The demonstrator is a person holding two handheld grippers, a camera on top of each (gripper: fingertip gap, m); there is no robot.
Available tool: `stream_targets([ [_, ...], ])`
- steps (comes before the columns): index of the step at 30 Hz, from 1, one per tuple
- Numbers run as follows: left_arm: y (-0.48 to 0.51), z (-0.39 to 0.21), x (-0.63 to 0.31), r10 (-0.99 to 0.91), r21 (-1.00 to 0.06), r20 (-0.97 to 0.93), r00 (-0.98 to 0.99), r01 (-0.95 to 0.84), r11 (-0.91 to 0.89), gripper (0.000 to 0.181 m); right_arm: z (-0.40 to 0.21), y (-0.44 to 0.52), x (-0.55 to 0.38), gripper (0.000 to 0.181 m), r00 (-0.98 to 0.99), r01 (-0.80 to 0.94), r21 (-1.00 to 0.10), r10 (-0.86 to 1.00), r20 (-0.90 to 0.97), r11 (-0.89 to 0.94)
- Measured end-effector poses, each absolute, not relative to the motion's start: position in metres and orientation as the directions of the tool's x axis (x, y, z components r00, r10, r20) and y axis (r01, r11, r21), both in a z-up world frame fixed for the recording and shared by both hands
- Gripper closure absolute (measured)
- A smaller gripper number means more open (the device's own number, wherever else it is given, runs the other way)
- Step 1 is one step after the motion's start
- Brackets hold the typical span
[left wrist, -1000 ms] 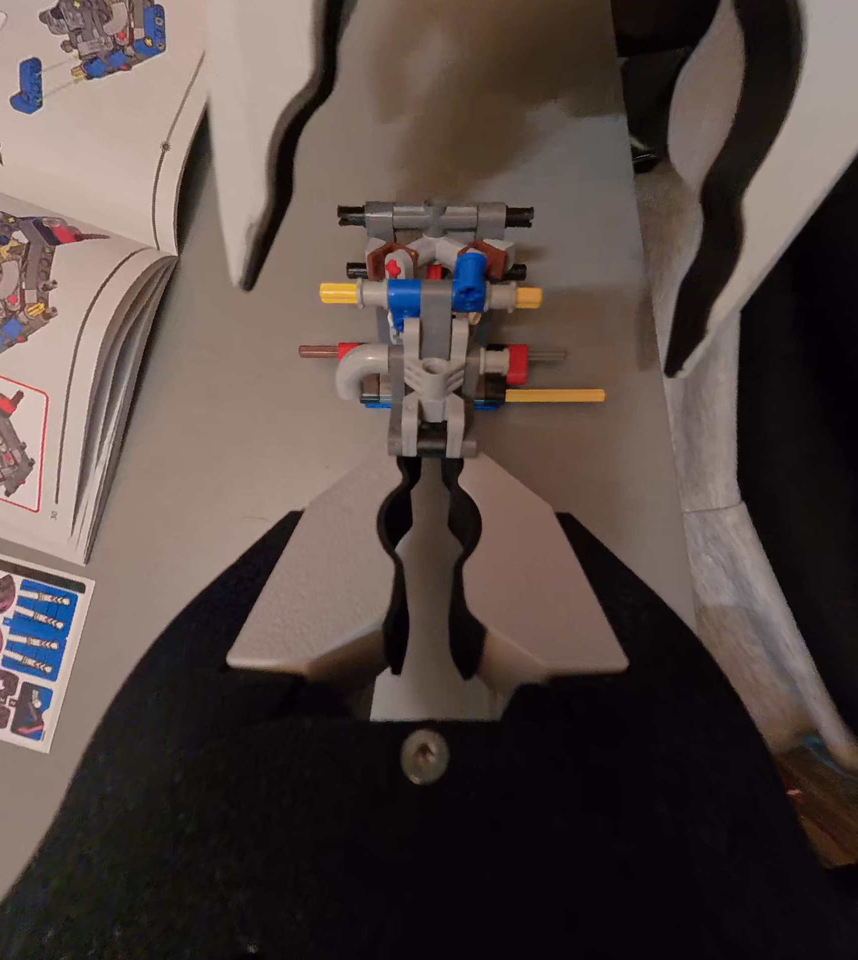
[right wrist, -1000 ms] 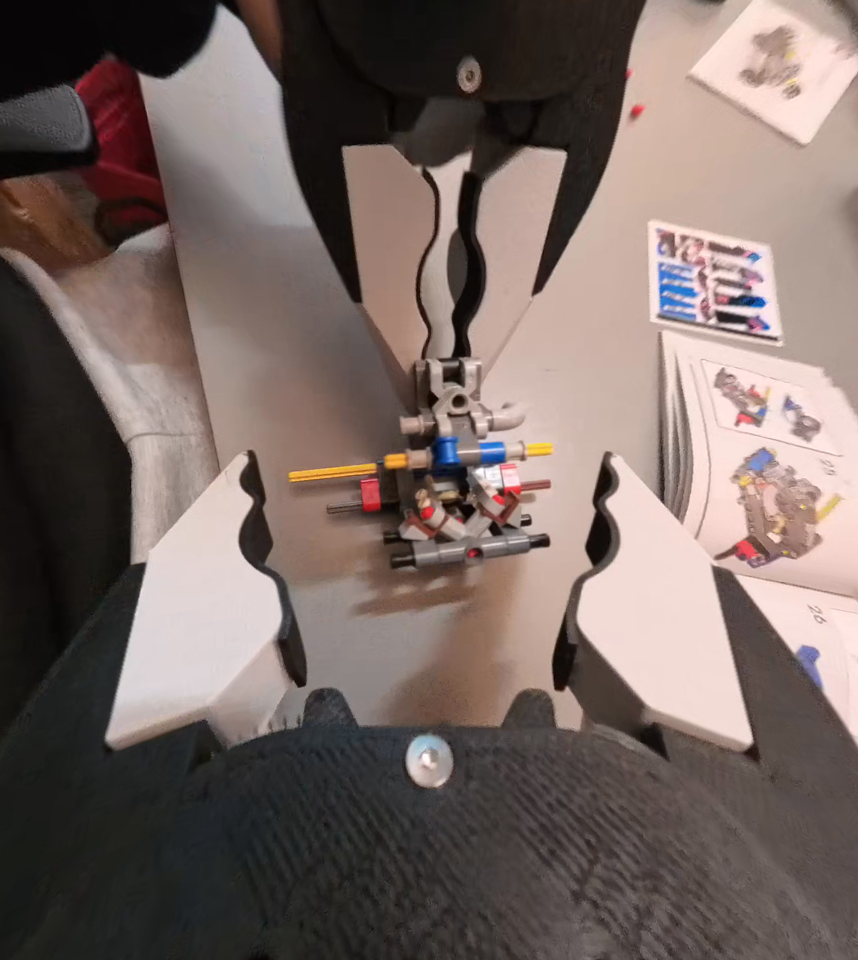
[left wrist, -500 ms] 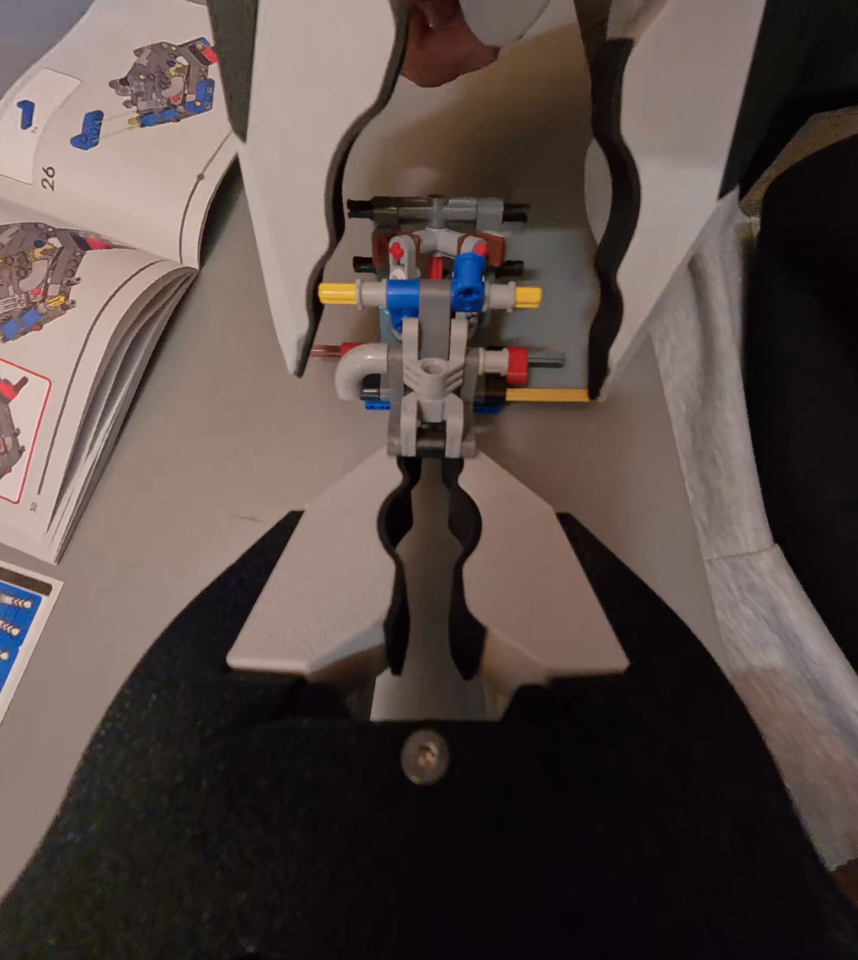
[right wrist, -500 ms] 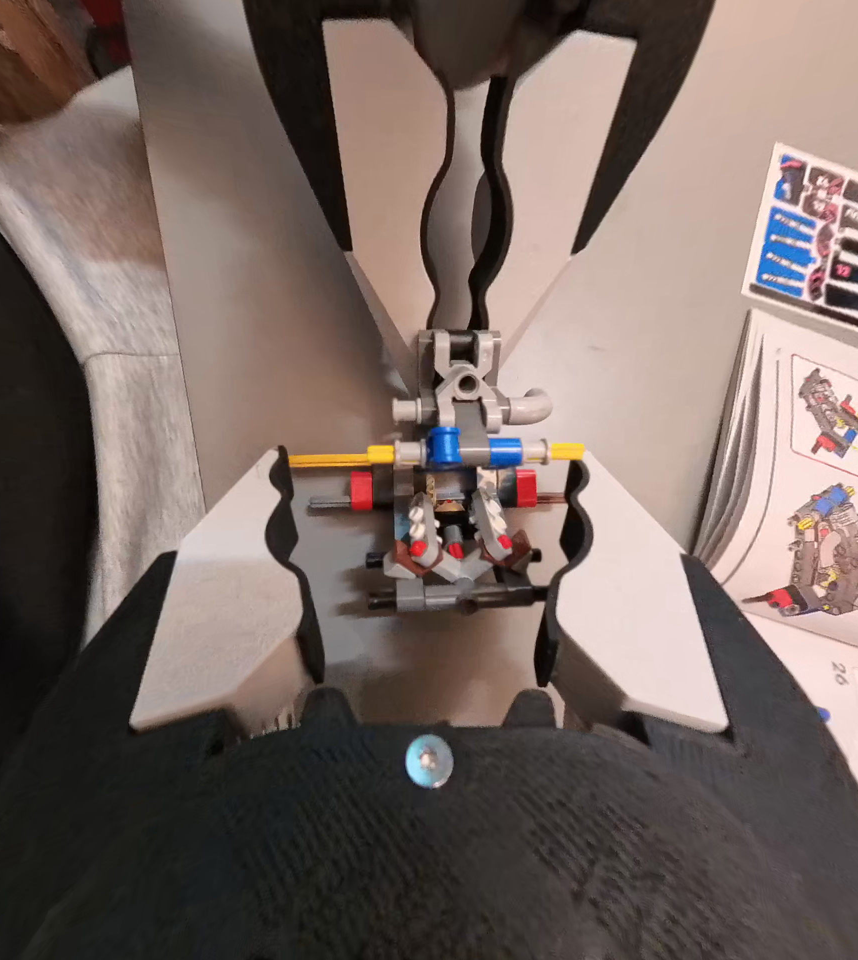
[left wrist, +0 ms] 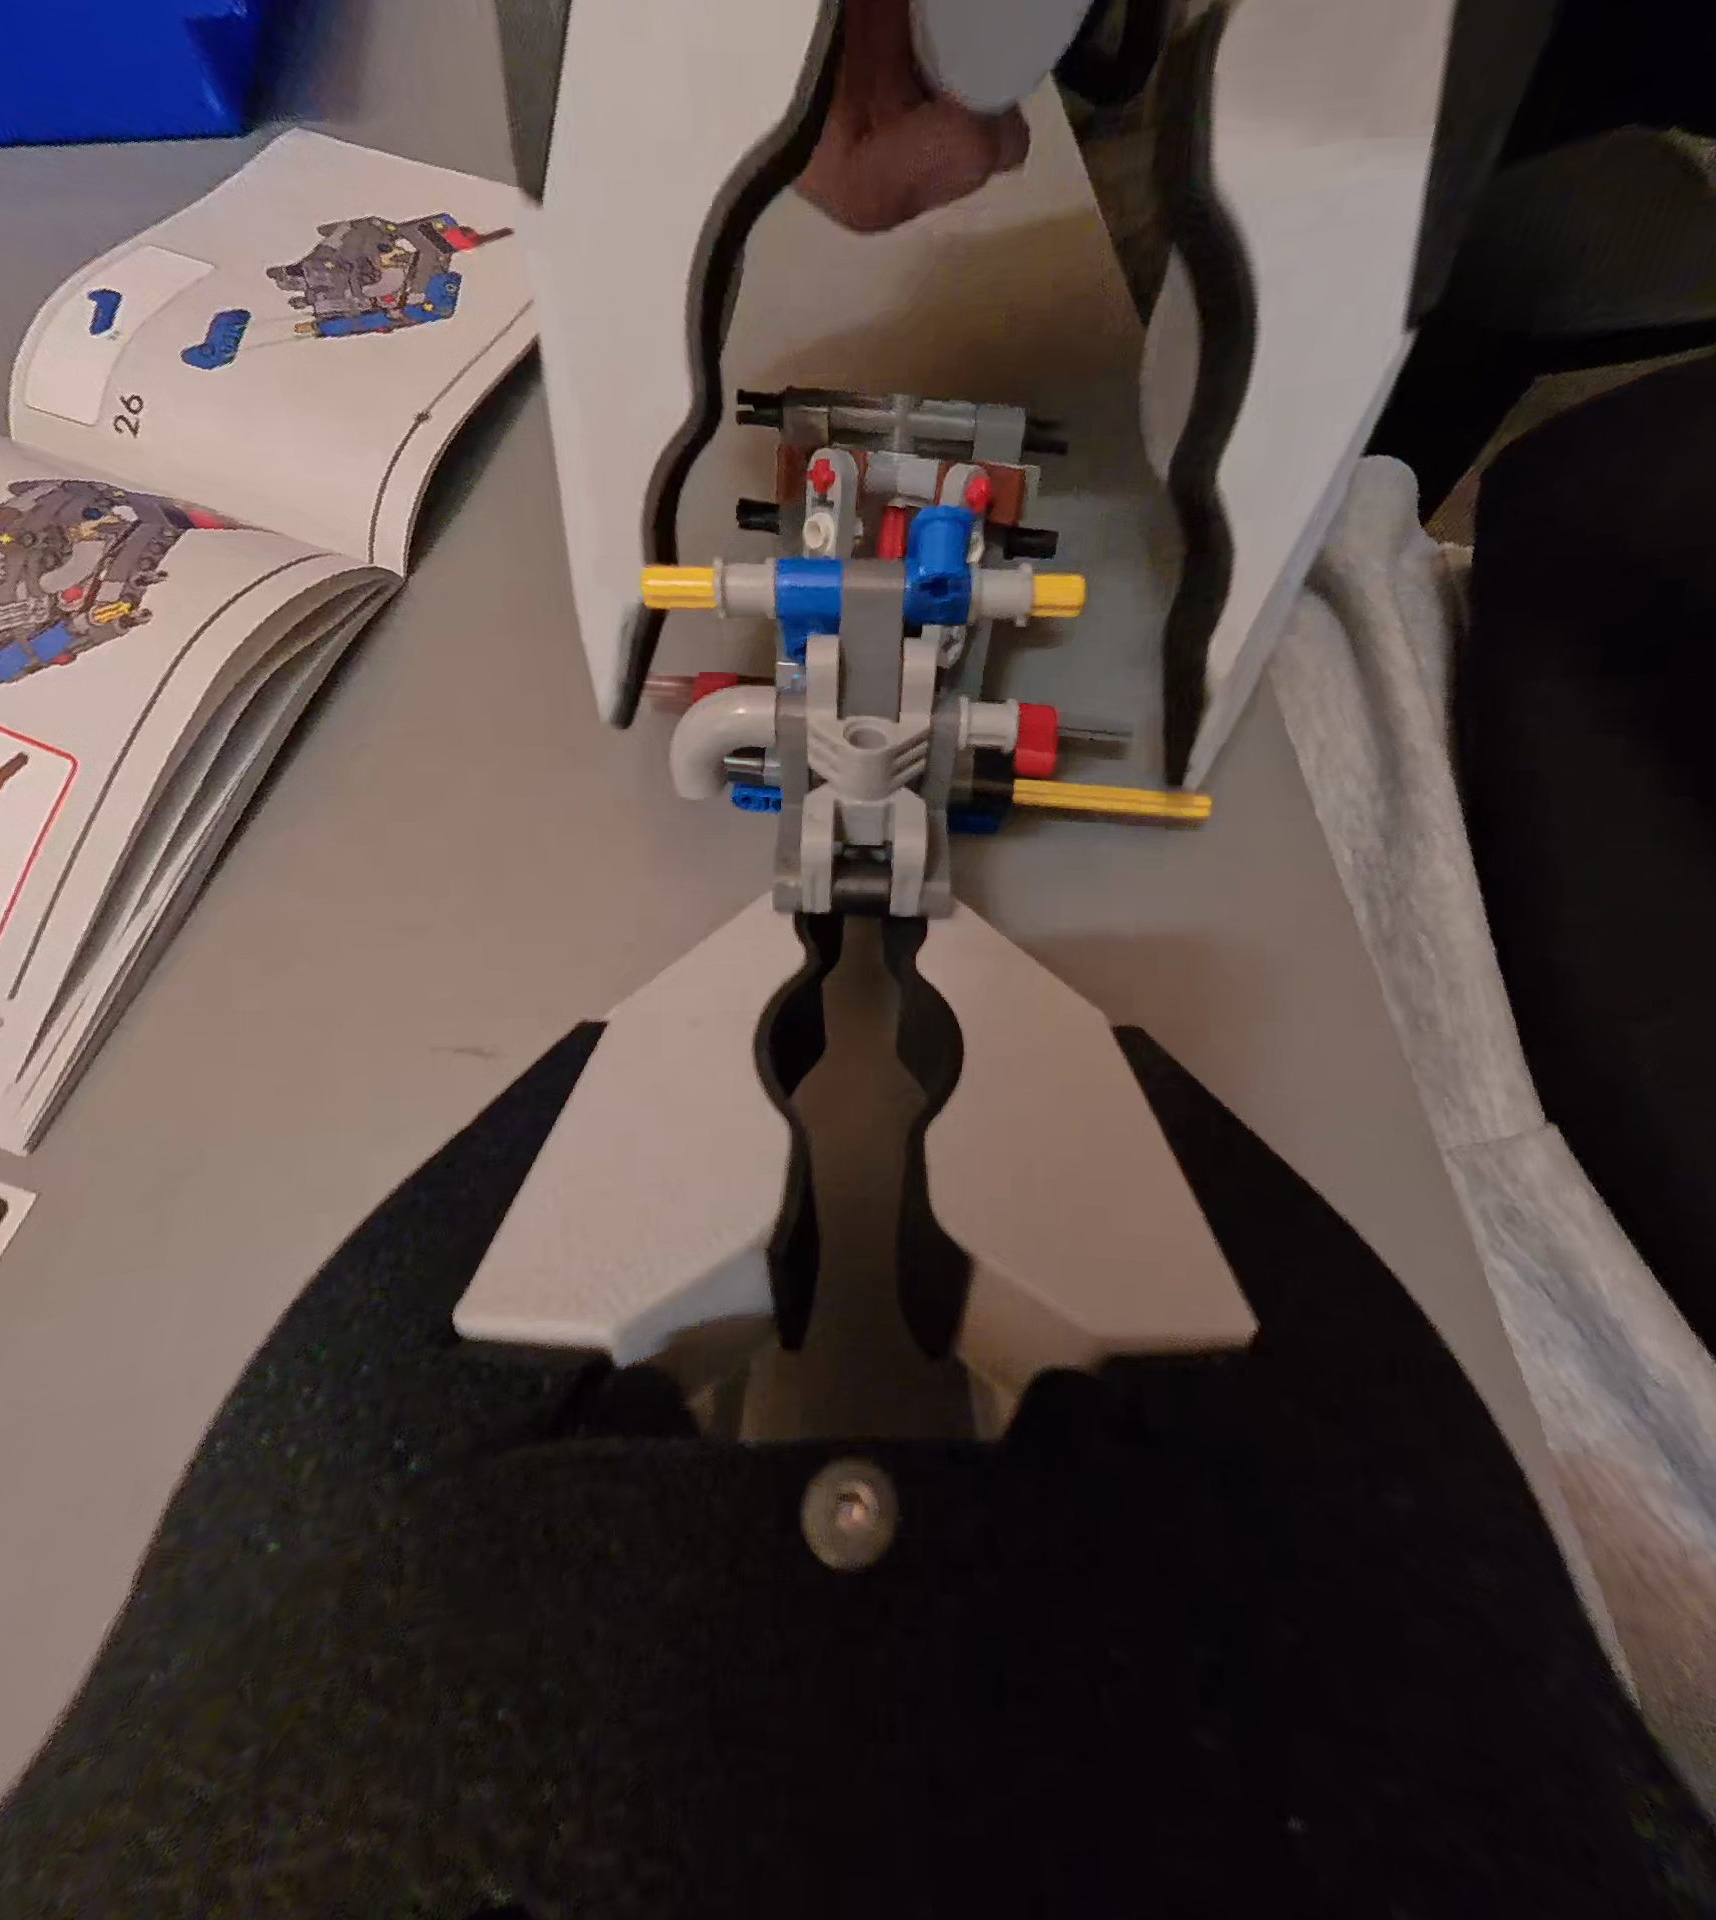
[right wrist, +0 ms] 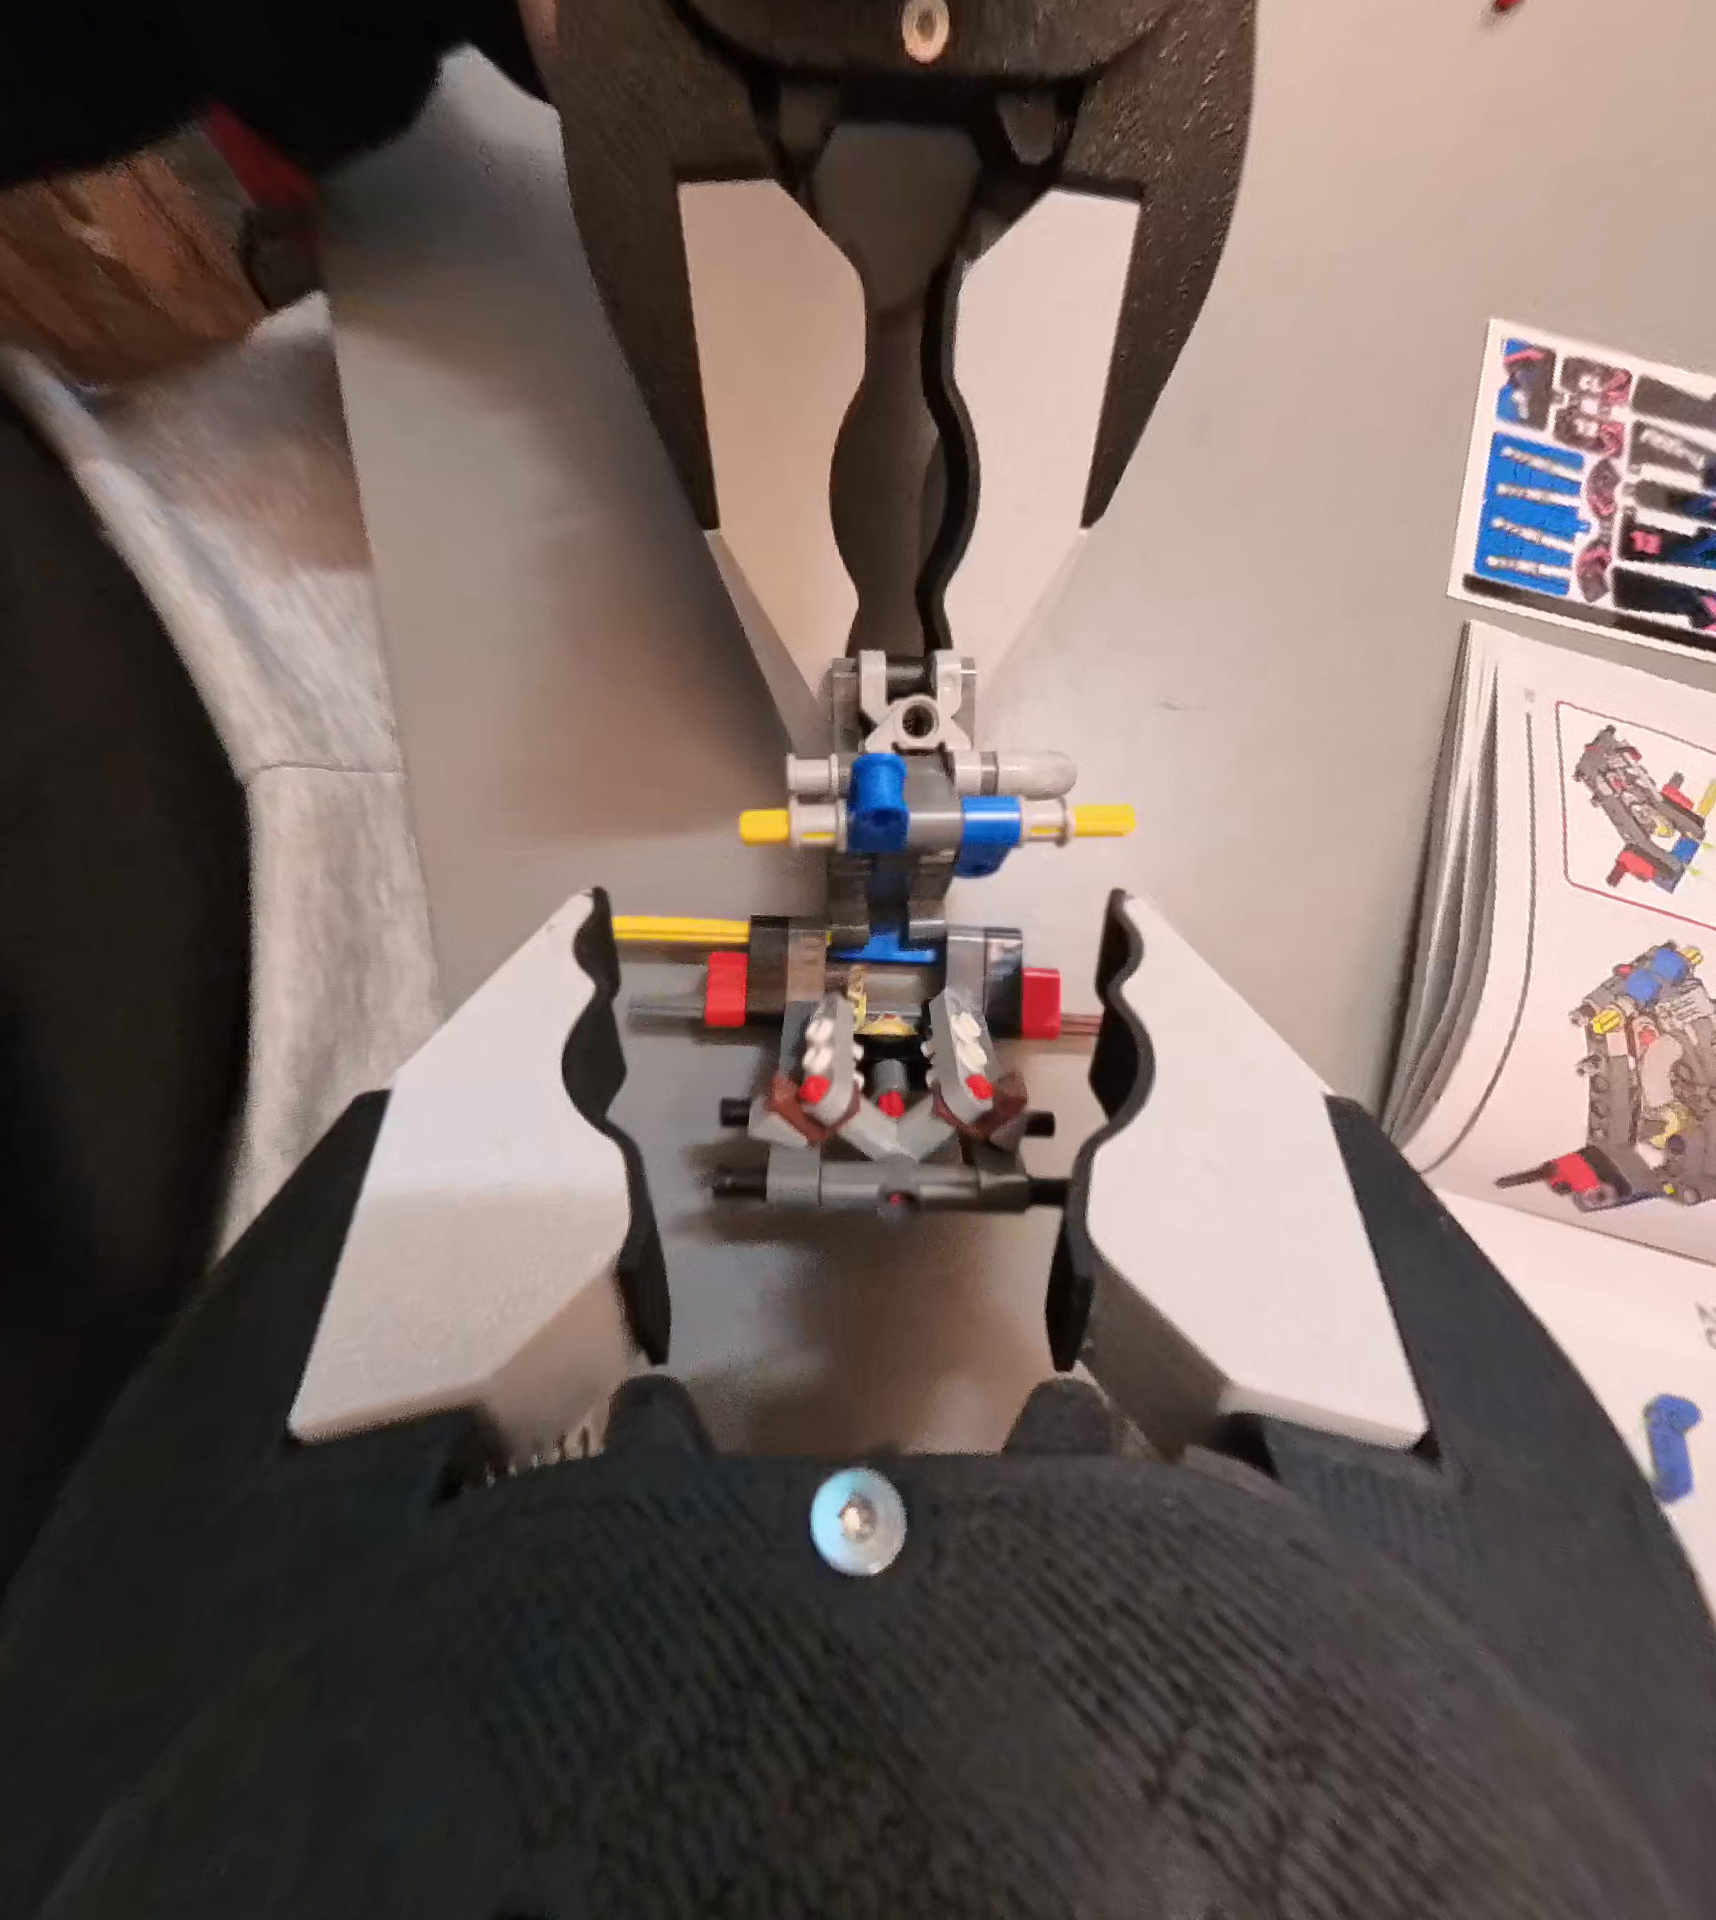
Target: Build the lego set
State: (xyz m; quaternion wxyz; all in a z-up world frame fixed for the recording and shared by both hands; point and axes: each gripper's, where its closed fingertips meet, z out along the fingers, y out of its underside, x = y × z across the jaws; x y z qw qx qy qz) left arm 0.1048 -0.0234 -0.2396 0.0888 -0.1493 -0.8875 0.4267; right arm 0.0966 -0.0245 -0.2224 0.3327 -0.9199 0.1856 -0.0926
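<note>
A small grey lego model (left wrist: 869,665) with blue, red and yellow pins sits over the grey table. My left gripper (left wrist: 862,914) is shut on the model's near grey end. In the right wrist view the model (right wrist: 885,987) lies between the fingers of my right gripper (right wrist: 859,920), which is open around its far half; the fingers stand apart from the model's sides. The right gripper's white fingers (left wrist: 625,416) also show in the left wrist view on both sides of the model. The left gripper (right wrist: 901,644) shows at the top of the right wrist view.
An open instruction booklet (left wrist: 158,582) lies left of the model; it also shows in the right wrist view (right wrist: 1612,987). A sticker sheet (right wrist: 1628,488) lies beside it. A blue bin (left wrist: 64,62) stands far left. A person's grey sleeve (left wrist: 1456,935) borders the table edge. Both grippers' tips are close together, under 4 cm apart.
My right gripper has moved in over the model, so its open fingers now flank the model's far half, and they have narrowed somewhat. The left gripper has kept its hold.
</note>
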Motion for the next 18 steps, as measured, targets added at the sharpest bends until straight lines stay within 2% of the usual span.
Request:
stream_targets([
  [5, -0.024, -0.239, 0.104, 0.357, -0.785, 0.042, -0.933, 0.19, 0.59, 0.177, -0.23, -0.039, 0.09, 0.09, 0.887, -0.369, -0.595, -0.462, 0.004, -0.714],
  [7, -0.024, -0.239, 0.104, 0.367, -0.786, 0.032, -0.93, 0.203, 0.583, 0.177, -0.236, -0.037, 0.086, 0.089, 0.893, -0.353, -0.583, -0.45, 0.024, -0.732],
  [9, -0.023, -0.238, 0.103, 0.38, -0.789, 0.011, -0.925, 0.226, 0.571, 0.177, -0.237, -0.037, 0.088, 0.091, 0.892, -0.327, -0.591, -0.447, 0.064, -0.737],
  [18, -0.027, -0.235, 0.101, 0.435, -0.799, 0.004, -0.901, 0.259, 0.543, 0.177, -0.238, -0.031, 0.085, 0.098, 0.904, -0.32, -0.611, -0.425, 0.031, -0.724],
])
